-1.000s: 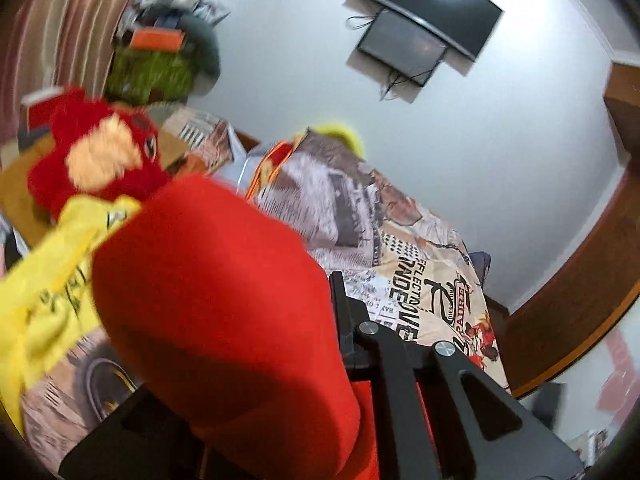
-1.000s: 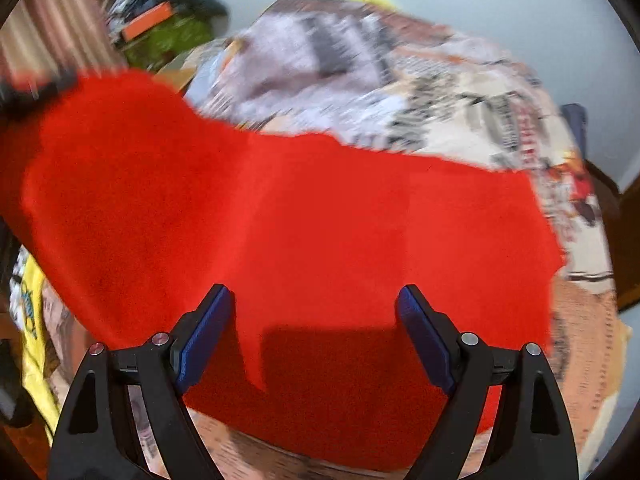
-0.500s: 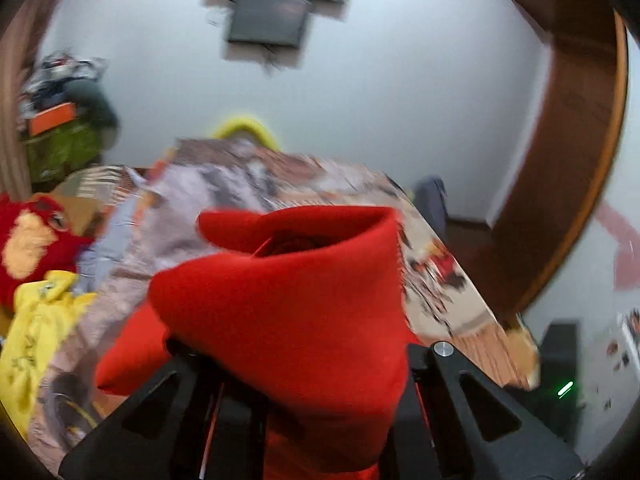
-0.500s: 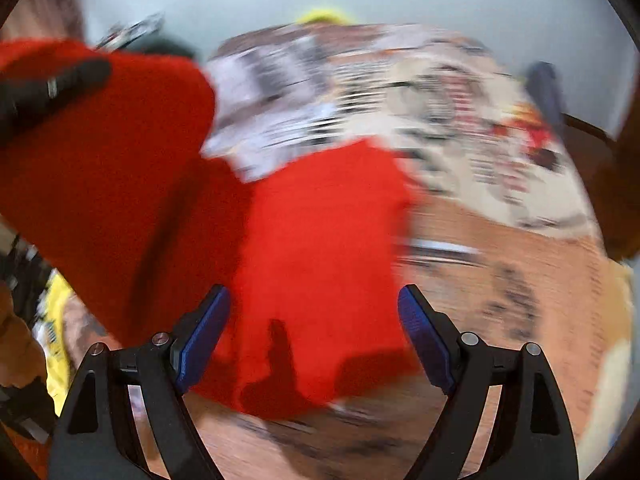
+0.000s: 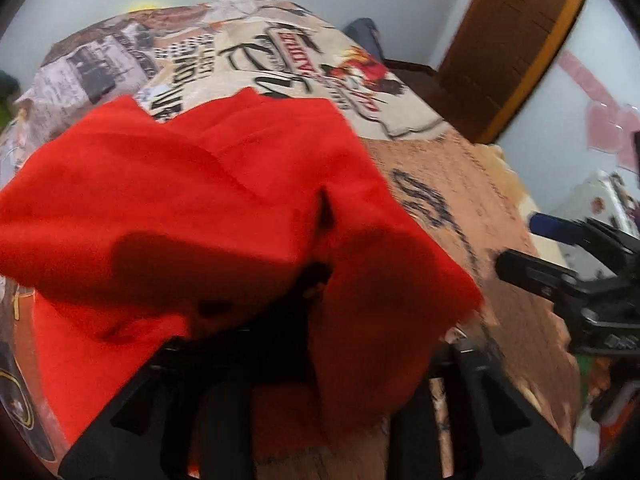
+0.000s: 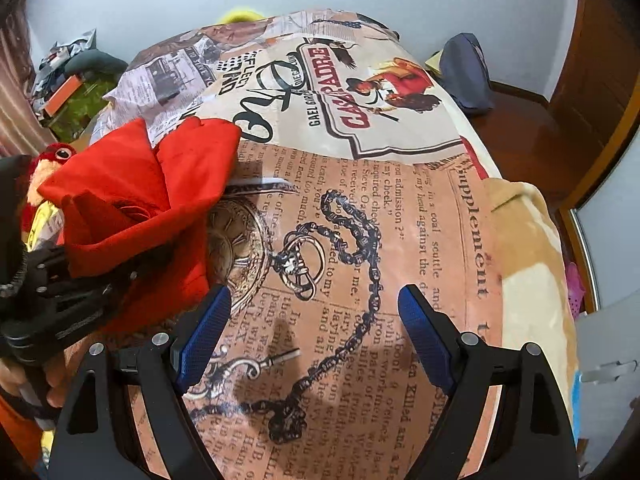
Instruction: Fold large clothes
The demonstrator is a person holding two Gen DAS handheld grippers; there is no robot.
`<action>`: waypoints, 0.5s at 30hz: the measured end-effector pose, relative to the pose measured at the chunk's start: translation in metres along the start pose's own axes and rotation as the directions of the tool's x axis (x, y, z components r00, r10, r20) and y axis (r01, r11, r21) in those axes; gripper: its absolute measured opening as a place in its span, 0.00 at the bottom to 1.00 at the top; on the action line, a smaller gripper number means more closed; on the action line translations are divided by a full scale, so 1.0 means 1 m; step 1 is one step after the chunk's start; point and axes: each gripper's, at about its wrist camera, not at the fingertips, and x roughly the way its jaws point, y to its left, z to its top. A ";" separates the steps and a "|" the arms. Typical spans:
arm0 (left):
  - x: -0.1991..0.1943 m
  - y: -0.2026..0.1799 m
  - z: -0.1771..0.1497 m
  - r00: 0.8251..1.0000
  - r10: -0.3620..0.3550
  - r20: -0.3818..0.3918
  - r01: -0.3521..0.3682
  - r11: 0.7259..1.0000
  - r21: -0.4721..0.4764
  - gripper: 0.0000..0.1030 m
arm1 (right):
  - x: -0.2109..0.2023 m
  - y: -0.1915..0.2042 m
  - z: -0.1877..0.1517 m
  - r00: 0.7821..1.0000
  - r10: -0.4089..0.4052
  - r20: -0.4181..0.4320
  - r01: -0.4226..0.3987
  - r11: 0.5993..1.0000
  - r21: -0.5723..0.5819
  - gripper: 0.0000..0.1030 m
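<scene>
A red garment (image 5: pixel 200 184) lies bunched on the left part of the printed bed cover (image 5: pixel 460 184). It is draped over my left gripper (image 5: pixel 320 292), whose jaws are opening, and it hides the pads. In the right wrist view the same garment (image 6: pixel 132 200) sits heaped on the left gripper (image 6: pixel 80 280), which a hand holds. My right gripper (image 6: pixel 314 320) stands open over bare bed cover (image 6: pixel 360 240), to the right of the garment, with nothing between its blue pads. The left wrist view shows this gripper (image 5: pixel 560 248) at the right edge.
A red plush toy (image 6: pixel 52 156) and a yellow cloth (image 6: pixel 44 220) lie left of the garment. A beige blanket (image 6: pixel 528 240) covers the bed's right edge. A dark blue bag (image 6: pixel 464 72) sits on the floor beyond, near a wooden door (image 6: pixel 600 80).
The left gripper swung the raised red garment down onto the bed, and its jaws have parted. The right gripper slid right, off the garment, to the bare cover.
</scene>
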 end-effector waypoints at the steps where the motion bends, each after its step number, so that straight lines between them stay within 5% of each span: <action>1: -0.004 -0.002 -0.001 1.000 -0.023 -0.009 0.023 1.000 0.002 0.49 | -0.004 0.001 -0.002 1.000 0.001 0.004 -0.001 1.000 -0.002 0.81; 3: -0.024 -0.008 -0.009 0.998 -0.057 0.004 0.056 0.998 0.030 0.51 | -0.011 0.004 -0.001 1.000 0.008 0.019 -0.008 1.000 -0.006 0.81; 9: -0.082 0.011 -0.030 0.995 0.000 0.103 -0.001 1.000 0.016 0.63 | -0.037 0.023 0.003 0.996 0.056 0.075 -0.054 0.998 -0.040 0.81; 15: -0.114 0.080 -0.040 0.972 0.168 0.167 -0.146 0.980 -0.132 0.70 | -0.050 0.073 0.012 0.987 0.117 0.113 -0.099 0.983 -0.151 0.81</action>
